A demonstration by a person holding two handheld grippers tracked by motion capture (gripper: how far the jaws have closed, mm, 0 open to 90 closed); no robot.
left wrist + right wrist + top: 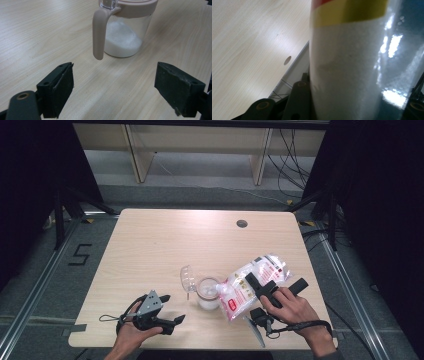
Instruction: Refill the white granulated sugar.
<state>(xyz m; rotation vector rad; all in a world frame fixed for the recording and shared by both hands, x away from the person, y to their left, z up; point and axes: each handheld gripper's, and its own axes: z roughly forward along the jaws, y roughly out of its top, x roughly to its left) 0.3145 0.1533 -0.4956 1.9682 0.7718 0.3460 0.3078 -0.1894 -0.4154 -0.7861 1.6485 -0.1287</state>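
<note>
A clear jar (pixel 207 292) with a pinkish rim and handle (pixel 98 35) stands near the table's front middle, partly filled with white granules (pixel 122 42). Its clear lid (pixel 187 277) is flipped open to the left. My right gripper (pixel 275 284) is shut on a plastic bag of white granules (pixel 252 285), tilted with its lower corner right by the jar's mouth. In the right gripper view the bag (pixel 352 70) sits between the jaws of that gripper (pixel 355 105). My left gripper (pixel 172 309) rests open on the table left of the jar, jaws of that gripper (pixel 113 92) pointing at the handle, nothing between them.
The light wooden table (pixel 150 245) has a round cable hole (pixel 242 223) at the back right. Wooden furniture legs and cables lie on the floor beyond the far edge. Metal rails run along the floor on both sides.
</note>
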